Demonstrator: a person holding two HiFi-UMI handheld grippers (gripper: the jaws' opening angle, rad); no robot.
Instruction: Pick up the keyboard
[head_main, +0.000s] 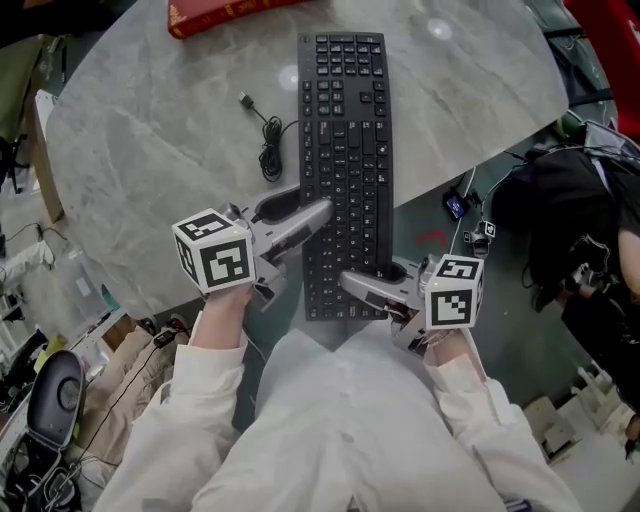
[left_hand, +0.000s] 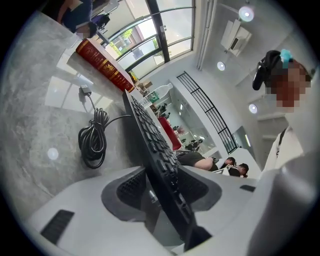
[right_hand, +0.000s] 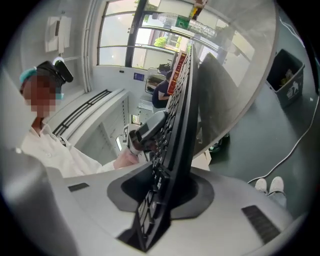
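A black keyboard (head_main: 345, 150) lies lengthwise on the round marble table (head_main: 150, 130), its near end jutting past the table's edge toward me. My left gripper (head_main: 308, 208) straddles the keyboard's left edge (left_hand: 150, 135); its jaws stand wide, with a gap between the pads and the board, so the left gripper (left_hand: 162, 192) is open. My right gripper (head_main: 355, 283) is shut on the right edge near the overhanging end. In the right gripper view the keyboard (right_hand: 182, 110) fills the space between the pads of the right gripper (right_hand: 162, 187), and the left gripper (right_hand: 147, 131) shows beyond it.
The keyboard's coiled black cable (head_main: 270, 140) lies left of it on the table, and shows too as a cable (left_hand: 92, 137) in the left gripper view. A red book (head_main: 215, 15) sits at the far edge. A black bag (head_main: 560, 220) and wires lie on the floor at the right.
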